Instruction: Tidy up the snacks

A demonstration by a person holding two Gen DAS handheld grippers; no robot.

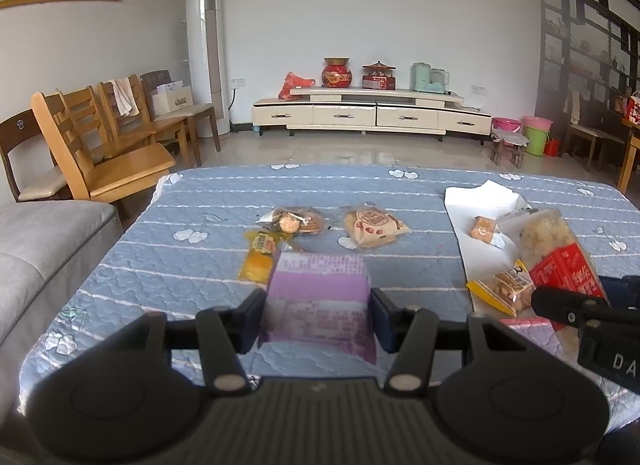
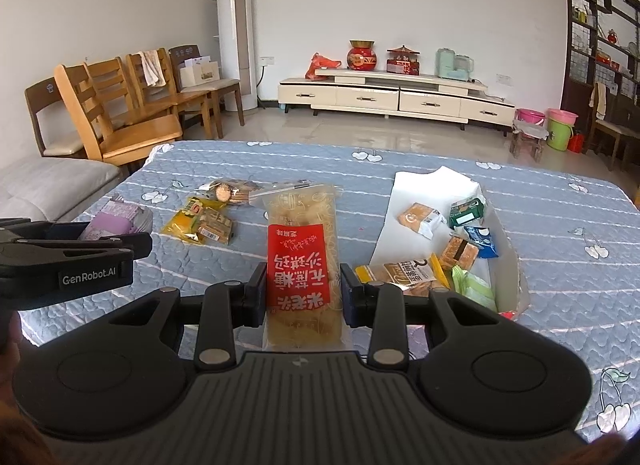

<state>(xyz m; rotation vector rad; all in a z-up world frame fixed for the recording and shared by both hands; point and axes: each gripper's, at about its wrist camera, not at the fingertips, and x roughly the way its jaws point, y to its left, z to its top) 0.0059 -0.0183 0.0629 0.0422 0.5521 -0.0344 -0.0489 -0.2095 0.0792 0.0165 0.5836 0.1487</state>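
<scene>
left gripper (image 1: pixel 318 305) clamping purple snack packet (image 1: pixel 318 297) between its pads, right gripper (image 2: pixel 304 293) pinching red-labelled noodle-snack bag (image 2: pixel 302 265), both hovering over blue quilted tablecloth (image 1: pixel 180 265)

A home living room: low TV cabinet (image 1: pixel 372 111) against the wall, wooden chairs (image 1: pixel 108 153) left of it, grey sofa (image 1: pixel 44 257) nearer.

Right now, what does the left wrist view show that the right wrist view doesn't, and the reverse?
Left wrist only: the round tan bun packet lying on the blue tablecloth.

Right wrist only: the green packet and blue packet inside the white box.

Both: the left tool shut on the purple packet, the right tool shut on the red-label packet, and the yellow packet.
</scene>
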